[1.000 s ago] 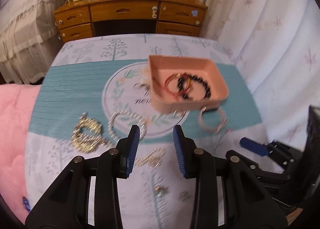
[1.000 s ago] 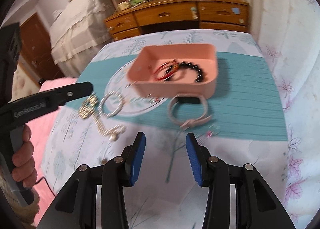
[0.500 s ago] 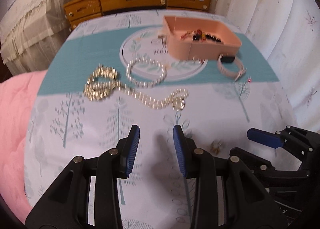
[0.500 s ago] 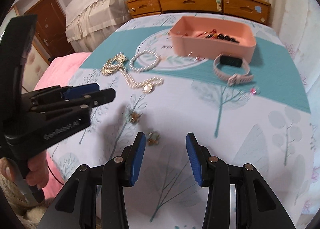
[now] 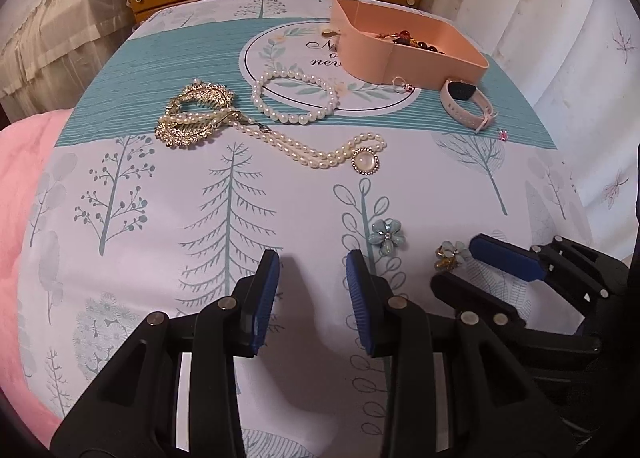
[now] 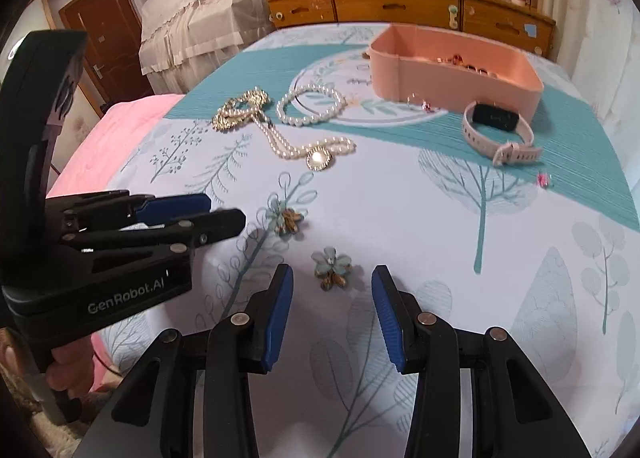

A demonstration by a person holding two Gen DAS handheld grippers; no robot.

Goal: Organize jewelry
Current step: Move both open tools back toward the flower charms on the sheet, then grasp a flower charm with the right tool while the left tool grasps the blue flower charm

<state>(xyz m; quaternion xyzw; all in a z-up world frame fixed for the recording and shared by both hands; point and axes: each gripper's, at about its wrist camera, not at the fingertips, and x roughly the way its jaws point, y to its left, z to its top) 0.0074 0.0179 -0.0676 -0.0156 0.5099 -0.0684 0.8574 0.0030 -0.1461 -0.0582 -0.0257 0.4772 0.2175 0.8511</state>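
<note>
Right wrist view: right gripper [image 6: 331, 294] jaws apart around a blue flower earring [image 6: 331, 267]; left gripper [image 5: 310, 282] apart, empty.

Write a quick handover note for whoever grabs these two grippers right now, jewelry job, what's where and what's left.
Left gripper: open, empty, over bare cloth.
Right gripper: open, a blue flower earring lies between its fingers, not gripped.
Second flower earring lies near the left gripper's tips.
Done: beaded bracelets sit in the pink tray.
Left on the cloth: gold brooch, pearl bracelet, pearl necklace, watch band, small pink stud, both earrings.
</note>
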